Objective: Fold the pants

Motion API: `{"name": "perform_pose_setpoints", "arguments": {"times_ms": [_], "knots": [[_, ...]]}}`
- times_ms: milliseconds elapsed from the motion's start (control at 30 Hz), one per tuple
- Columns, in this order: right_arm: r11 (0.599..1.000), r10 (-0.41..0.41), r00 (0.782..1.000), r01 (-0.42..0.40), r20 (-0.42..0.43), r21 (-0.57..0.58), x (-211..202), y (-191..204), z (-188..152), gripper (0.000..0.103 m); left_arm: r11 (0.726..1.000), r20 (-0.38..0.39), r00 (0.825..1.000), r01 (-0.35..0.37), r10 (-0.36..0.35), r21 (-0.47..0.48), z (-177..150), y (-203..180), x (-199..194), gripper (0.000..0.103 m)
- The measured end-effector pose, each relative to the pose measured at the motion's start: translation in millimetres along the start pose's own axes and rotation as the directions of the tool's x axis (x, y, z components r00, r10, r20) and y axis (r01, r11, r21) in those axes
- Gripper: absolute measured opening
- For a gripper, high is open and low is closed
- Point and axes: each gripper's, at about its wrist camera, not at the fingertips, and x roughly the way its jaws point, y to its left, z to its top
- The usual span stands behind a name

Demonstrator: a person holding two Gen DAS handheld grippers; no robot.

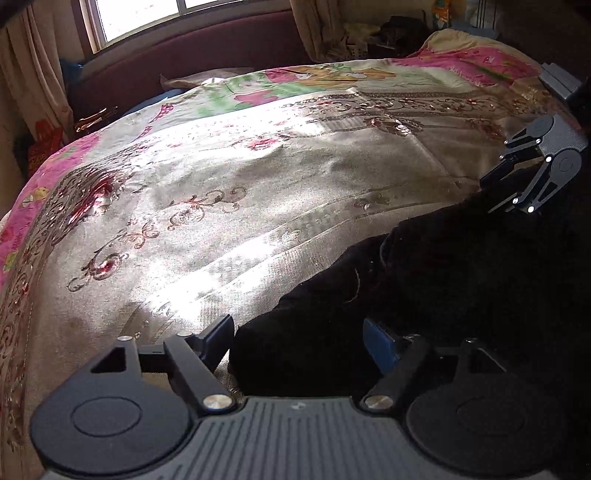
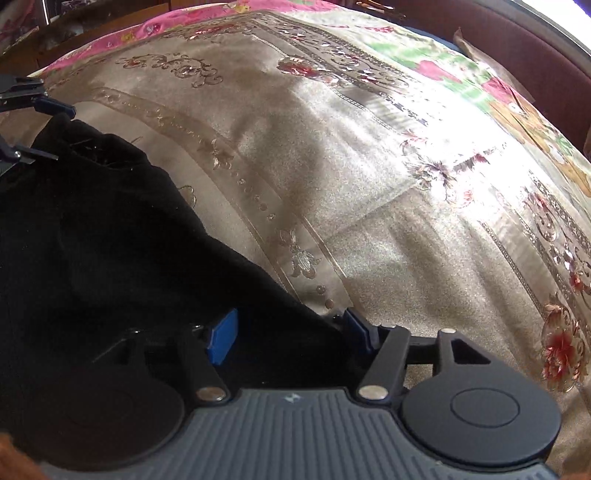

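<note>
The black pants (image 1: 424, 280) lie on a beige patterned bedspread (image 1: 229, 199), bunched at the lower right of the left wrist view. My left gripper (image 1: 301, 343) is open with the pants' edge between its blue pads. My right gripper (image 2: 291, 334) is open too, with the pants' (image 2: 110, 236) edge lying between its fingers. The right gripper shows at the right of the left view (image 1: 517, 184); the left gripper shows at the left edge of the right view (image 2: 40, 125), its jaws apart over the cloth.
A dark red headboard (image 1: 207, 55) and a window (image 1: 147, 18) stand behind the bed. Curtains (image 1: 33, 74) hang at the left. A pink floral blanket (image 1: 465, 59) lies along the bed's far side. Clutter sits at the back right.
</note>
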Motion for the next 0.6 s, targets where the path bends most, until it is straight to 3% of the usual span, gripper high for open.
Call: {"name": "perform_pose_setpoints", "arguments": {"times_ms": [100,167,267,467,600], "knots": [[1.000,-0.017,1.000,0.017,0.022,0.026,-6.4,5.0,-4.5,0.053,1.000,-0.023,1.000,-0.017,0.017,-0.010,2.4,0.0,9.8,0.090],[0.998,-0.050,0.999,0.049,0.018,0.029,-10.7,7.1,-6.0,0.030,0.999,-0.041,0.998,-0.042,0.042,-0.014,2.0,-0.6,14.1,0.081],[0.996,-0.082,0.997,0.082,0.006,0.039,-18.6,9.7,-8.1,0.011,0.996,-0.045,0.995,-0.092,0.093,0.006,3.1,-7.5,12.4,0.067],[0.991,-0.131,0.990,0.129,0.053,0.042,-46.9,21.1,-13.1,0.007,0.989,-0.008,0.989,-0.146,0.146,-0.006,9.6,-13.1,-9.1,0.032],[0.987,-0.156,0.979,0.149,0.132,0.060,-89.1,30.9,-16.1,0.007,0.987,0.059,0.985,-0.163,0.162,-0.002,8.8,-20.1,-44.7,0.030]]}}
